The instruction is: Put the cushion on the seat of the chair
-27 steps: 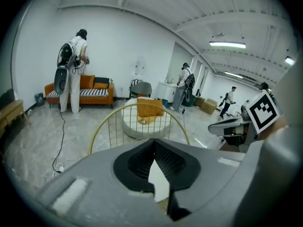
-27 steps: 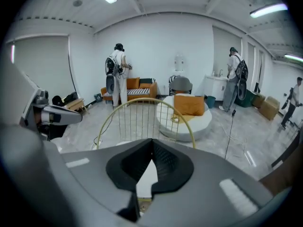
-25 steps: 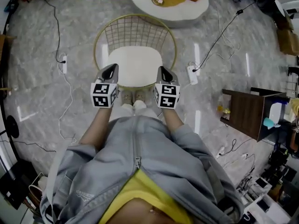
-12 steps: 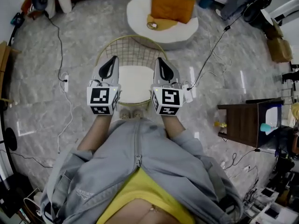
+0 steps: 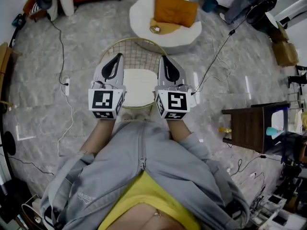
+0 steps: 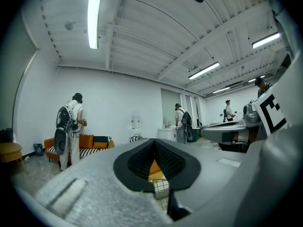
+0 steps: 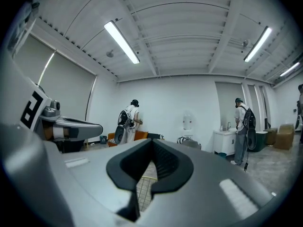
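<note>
Left gripper (image 5: 116, 57) is held level over the left side of the gold wire chair (image 5: 136, 51), jaws pressed together, nothing between them. The chair's white seat (image 5: 136, 86) is seen bare between the two grippers. Right gripper (image 5: 164, 59) is held level over the chair's right side, jaws likewise closed and empty. The orange cushion (image 5: 175, 8) is found beyond the chair, slightly to the right, lying on a round white pouf (image 5: 142, 14), well apart from both grippers. A dark wooden side table (image 5: 247, 126) is noted at the far right on the marbled floor (image 5: 81, 47).
</note>
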